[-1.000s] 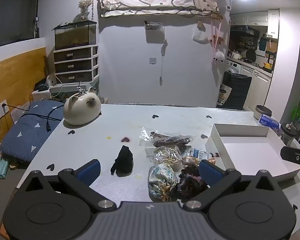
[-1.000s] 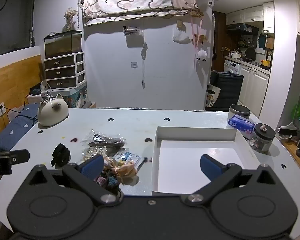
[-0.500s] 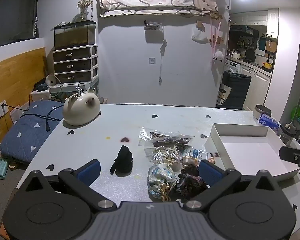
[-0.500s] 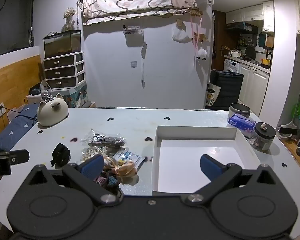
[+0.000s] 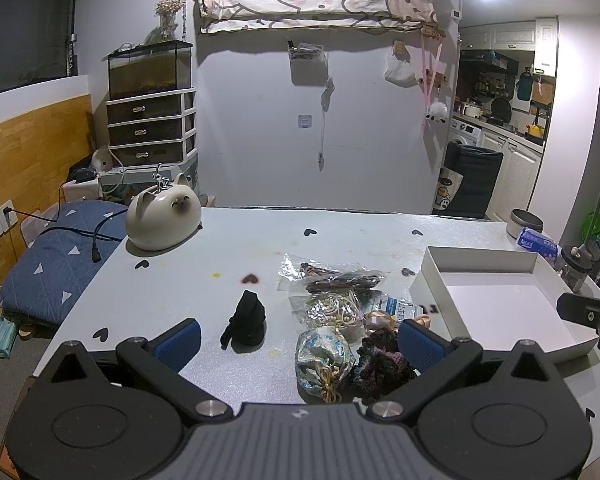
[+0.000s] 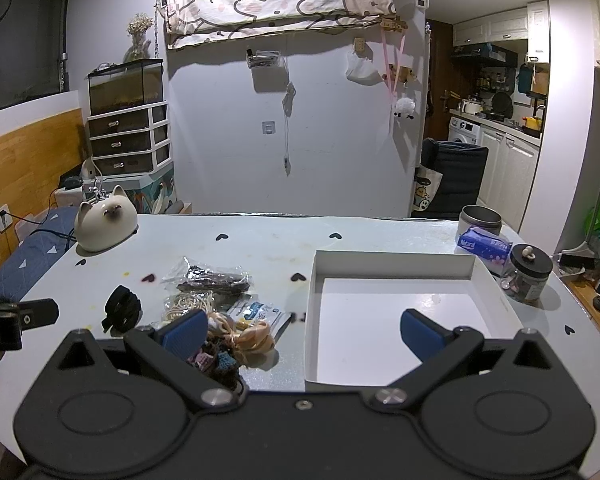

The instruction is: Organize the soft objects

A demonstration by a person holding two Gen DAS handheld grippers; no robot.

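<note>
Both grippers spread wide, holding nothing. Left gripper (image 5: 298, 336) frames the scrunchies (image 5: 382, 360); right gripper (image 6: 304, 330) fronts the tray (image 6: 392, 266).

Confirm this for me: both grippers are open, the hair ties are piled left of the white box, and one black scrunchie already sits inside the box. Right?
Not quite. The white box holds nothing in the right wrist view. The black scrunchie lies on the table, left of the pile of hair ties. The rest stands: left gripper and right gripper are both open.

Pile of bags (image 5: 332, 312) left of box (image 5: 500, 300); black band (image 5: 246, 318) left of pile.
</note>
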